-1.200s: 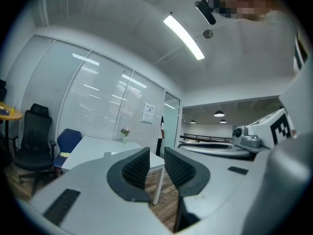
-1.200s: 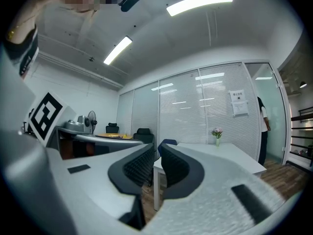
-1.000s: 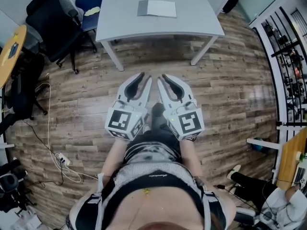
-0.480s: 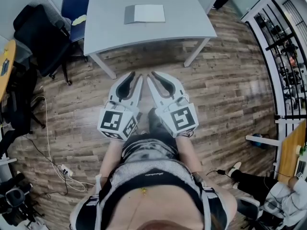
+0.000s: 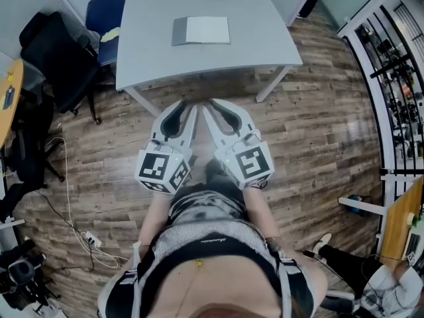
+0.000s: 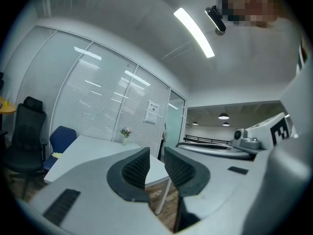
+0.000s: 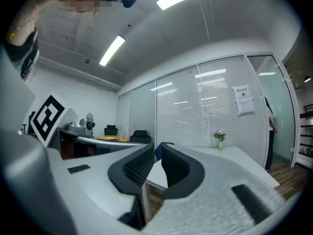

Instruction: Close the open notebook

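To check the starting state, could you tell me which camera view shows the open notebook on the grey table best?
The head view: the open white-paged notebook lies flat on the grey rectangular table, seen whole from above. Both gripper views see that tabletop almost edge-on, and no notebook can be made out there.

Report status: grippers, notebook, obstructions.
Left gripper and right gripper open, empty, short of the table. Notebook open on it, untouched. Chairs stand aside; nothing blocks.
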`<state>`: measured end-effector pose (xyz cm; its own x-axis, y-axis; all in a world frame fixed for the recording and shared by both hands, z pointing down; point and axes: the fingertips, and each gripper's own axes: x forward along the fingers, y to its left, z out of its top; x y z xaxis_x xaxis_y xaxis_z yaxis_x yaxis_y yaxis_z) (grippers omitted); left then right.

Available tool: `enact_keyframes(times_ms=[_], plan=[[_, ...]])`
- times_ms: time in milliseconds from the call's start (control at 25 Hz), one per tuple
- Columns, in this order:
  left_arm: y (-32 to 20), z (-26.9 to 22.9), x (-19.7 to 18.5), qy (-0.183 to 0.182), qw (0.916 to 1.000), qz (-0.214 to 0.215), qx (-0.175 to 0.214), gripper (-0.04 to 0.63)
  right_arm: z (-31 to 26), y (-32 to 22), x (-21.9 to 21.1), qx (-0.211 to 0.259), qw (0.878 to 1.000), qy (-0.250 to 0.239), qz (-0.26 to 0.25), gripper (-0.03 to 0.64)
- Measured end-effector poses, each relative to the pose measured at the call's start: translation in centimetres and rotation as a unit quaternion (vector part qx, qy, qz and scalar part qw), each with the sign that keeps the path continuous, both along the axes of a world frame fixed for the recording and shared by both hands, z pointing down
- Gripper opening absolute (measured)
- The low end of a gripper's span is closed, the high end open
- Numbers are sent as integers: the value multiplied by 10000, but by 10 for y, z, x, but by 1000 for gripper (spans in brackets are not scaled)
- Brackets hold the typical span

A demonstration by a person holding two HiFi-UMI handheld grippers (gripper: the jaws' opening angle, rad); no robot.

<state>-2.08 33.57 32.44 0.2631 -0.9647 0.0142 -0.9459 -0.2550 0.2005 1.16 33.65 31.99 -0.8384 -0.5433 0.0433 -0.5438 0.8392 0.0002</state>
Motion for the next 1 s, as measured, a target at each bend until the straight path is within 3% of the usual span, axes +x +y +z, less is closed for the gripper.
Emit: enact_keyframes(times_ms=[480,1000], plan=[[-65,-1,-8,-1,9994,-342,-52,66,-3,-71,-11,135,9992,-40,-378,49],[-119,2,5,-44,9986,-524,-21,66,1,-127,5,119,9986,77,-505,52]])
